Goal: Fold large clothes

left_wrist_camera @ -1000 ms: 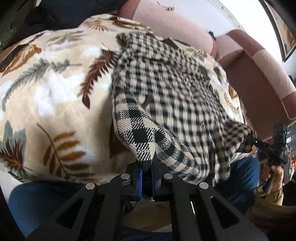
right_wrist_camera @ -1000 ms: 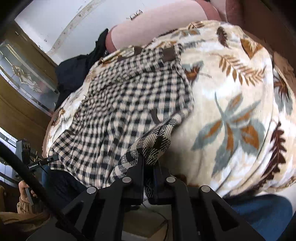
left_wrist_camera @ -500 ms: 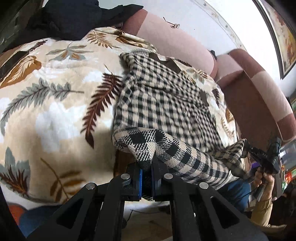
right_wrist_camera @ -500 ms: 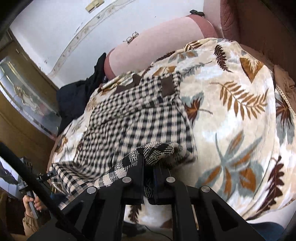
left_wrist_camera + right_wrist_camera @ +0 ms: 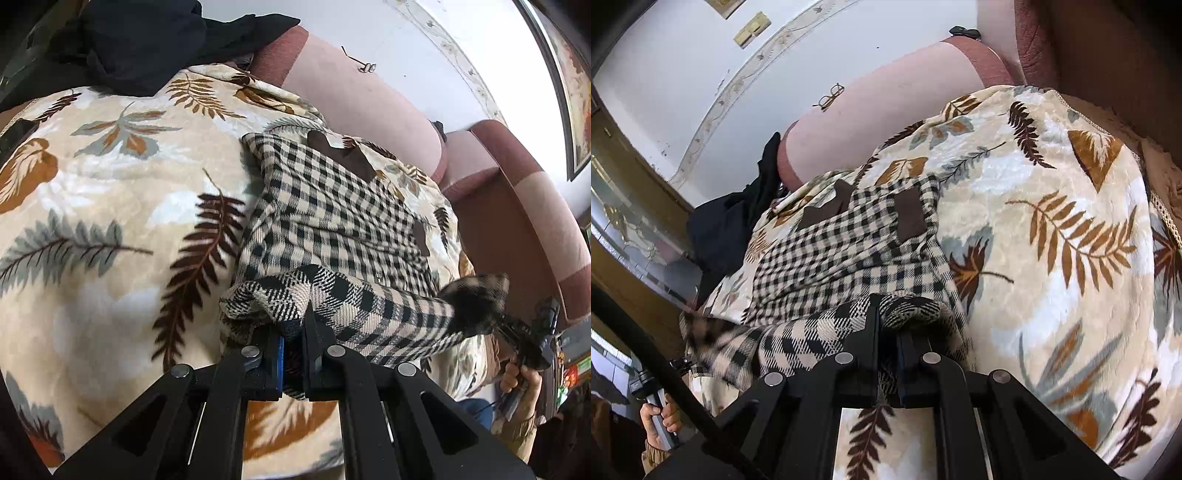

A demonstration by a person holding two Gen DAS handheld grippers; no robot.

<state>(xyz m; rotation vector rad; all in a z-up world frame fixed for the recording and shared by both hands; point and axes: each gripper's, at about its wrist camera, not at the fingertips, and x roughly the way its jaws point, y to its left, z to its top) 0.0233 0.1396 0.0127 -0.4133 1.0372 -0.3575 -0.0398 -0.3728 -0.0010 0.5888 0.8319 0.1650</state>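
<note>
Both grippers are clamped on the hem of the checked shirt (image 5: 332, 221), one at each corner: left gripper (image 5: 293, 354) at lower centre, right gripper (image 5: 888, 365) likewise. This keeps the edge taut btw. them, prob. to fold it toward the collar. The shirt lies mid-frame on the leaf blanket (image 5: 110, 184) – dark clothes (image 5: 147, 40) upper left, sofa back (image 5: 354, 99) behind, neither in the way

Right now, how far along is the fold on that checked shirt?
Partway. Done: the checked shirt lies spread on the leaf-print blanket. In hand: the left gripper and right gripper are each shut on a corner of its near hem, lifted over the body. Left: lay the hem down toward the collar end, then any further folds.
</note>
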